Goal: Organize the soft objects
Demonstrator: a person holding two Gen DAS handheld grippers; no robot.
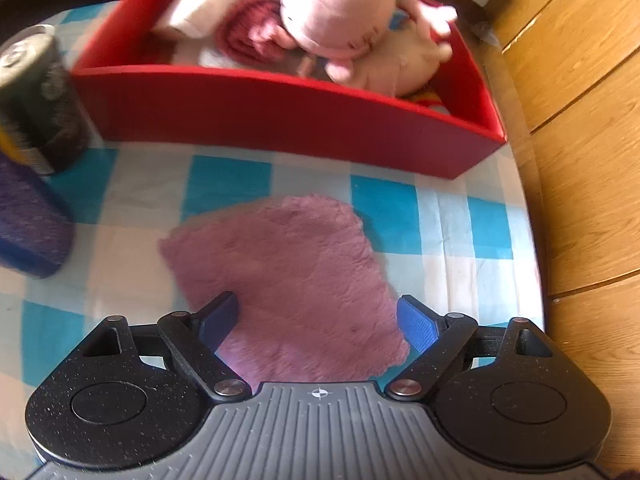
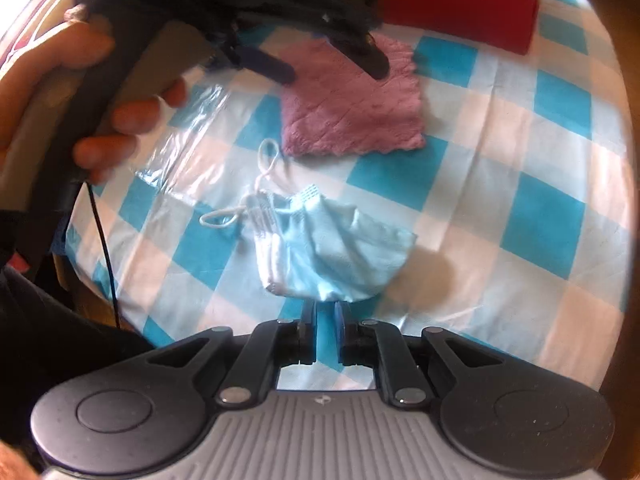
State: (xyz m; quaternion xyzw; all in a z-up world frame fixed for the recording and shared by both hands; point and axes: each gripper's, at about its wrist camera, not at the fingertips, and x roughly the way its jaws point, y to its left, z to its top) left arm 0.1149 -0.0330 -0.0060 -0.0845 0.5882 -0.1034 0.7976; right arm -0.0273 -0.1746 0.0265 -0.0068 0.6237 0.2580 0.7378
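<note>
So, two soft things are left out on the checked surface (image 2: 500, 168), and each claw has its own target.

The left claw (image 1: 320, 320) is spread wide with nothing in it. The purple fuzzy cloth (image 1: 288, 276) lies flat right under it, running from the claw up toward 12 o'clock and a bit to 11. Both blue pads sit over the cloth's near end, one at about 9 and one at about 3. Whether they touch the fabric, I can't tell. The cloth is roughly square, so there's no real long axis, just a corner pointing toward 1 o'clock. In the right wrist view you can see the same claw hanging over the cloth's far edge, with the person's hand (image 2: 120, 120) on the handle.

The right claw (image 2: 326, 312) is pinched nearly closed on the bottom edge of the light blue face mask (image 2: 332, 248). The mask sits at 12 o'clock from it, crumpled, its long side running roughly 9 to 3 and its white ear loops (image 2: 264, 184) trailing toward 10 and 11. A thin gap still shows lower down between the fingers, but the tips look clamped on the fabric.

The red box (image 1: 288, 120), already holding a pink plush toy (image 1: 336, 12), stands at 12 o'clock past the purple cloth, so I'd guess both pieces go that way. A can (image 1: 40, 100) stands at 10.
</note>
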